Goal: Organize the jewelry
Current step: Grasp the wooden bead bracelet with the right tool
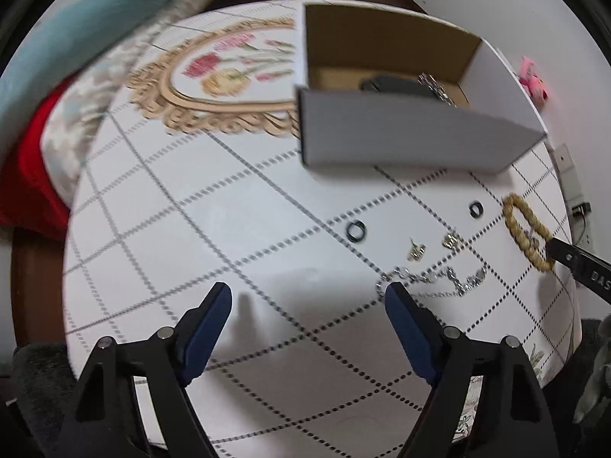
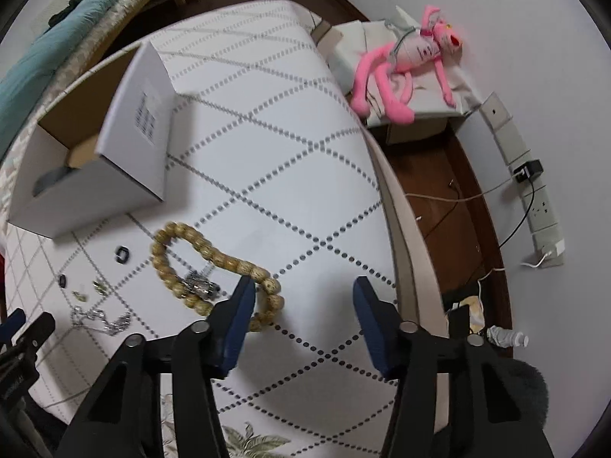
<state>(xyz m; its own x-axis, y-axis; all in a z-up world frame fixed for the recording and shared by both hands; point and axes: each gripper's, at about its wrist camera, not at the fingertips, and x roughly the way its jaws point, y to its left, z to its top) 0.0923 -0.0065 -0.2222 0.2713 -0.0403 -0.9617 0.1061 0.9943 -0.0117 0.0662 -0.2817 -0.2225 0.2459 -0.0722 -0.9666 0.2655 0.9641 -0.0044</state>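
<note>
An open white cardboard box stands on the white table; a dark item and a silver chain lie inside. On the cloth lie a wooden bead bracelet with a small silver piece inside its loop, two black rings, two small gold earrings and a silver chain. My left gripper is open and empty, just left of the chain. My right gripper is open, its left finger at the bracelet's near end.
The table carries a dotted diamond-pattern cloth with a floral medallion. A teal and red bed lies left. Right of the table's edge are a pink plush toy, a power strip, cables and a bottle.
</note>
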